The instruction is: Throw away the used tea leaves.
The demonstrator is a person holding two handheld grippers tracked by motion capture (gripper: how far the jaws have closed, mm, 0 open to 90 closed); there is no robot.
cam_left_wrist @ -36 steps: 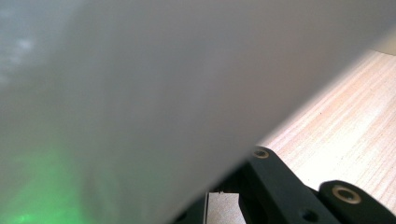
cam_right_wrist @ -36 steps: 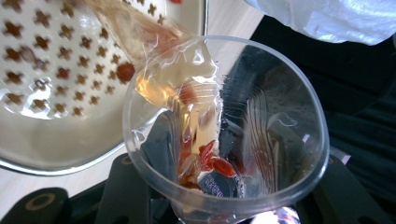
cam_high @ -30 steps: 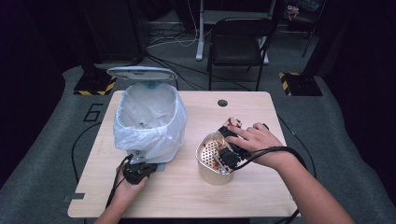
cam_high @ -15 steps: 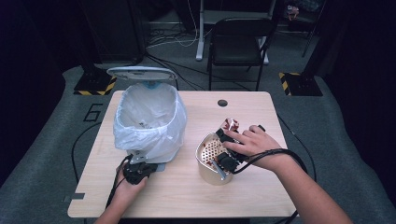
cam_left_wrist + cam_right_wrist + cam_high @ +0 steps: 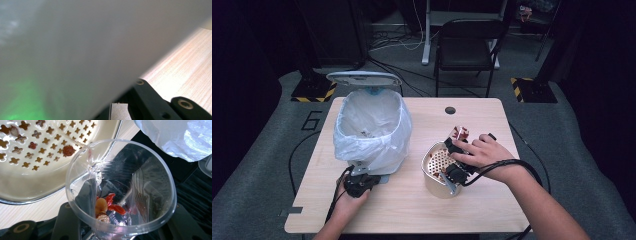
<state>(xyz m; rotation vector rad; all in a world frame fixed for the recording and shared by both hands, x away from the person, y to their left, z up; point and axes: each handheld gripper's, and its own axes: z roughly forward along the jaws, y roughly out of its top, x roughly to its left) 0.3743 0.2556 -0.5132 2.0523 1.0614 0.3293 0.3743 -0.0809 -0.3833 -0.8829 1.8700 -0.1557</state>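
Observation:
A white bin (image 5: 372, 127) lined with a plastic bag stands at the table's left, its lid (image 5: 363, 78) raised. My left gripper (image 5: 360, 175) sits low against the bin's base at the front; the bin wall (image 5: 75, 50) hides most of the left gripper (image 5: 150, 100). A metal strainer bowl (image 5: 434, 160) with cut-out holes stands right of the bin. My right gripper (image 5: 457, 144) is shut on a clear plastic cup (image 5: 459, 134) at the bowl's far rim. In the right gripper view the cup (image 5: 120, 182) holds red and tan scraps, with the right gripper (image 5: 122, 222) clamped around its base and the strainer (image 5: 30, 185) beyond.
The wooden table (image 5: 412, 210) has a round cable hole (image 5: 450, 110) near its far edge. A black chair (image 5: 467, 47) stands behind the table. Cables trail off the table's front at both sides. The white bag (image 5: 180, 137) hangs close beside the cup.
The right hand has shifted a little nearer and turned over the strainer, still holding the cup. The left hand and the bin have not moved.

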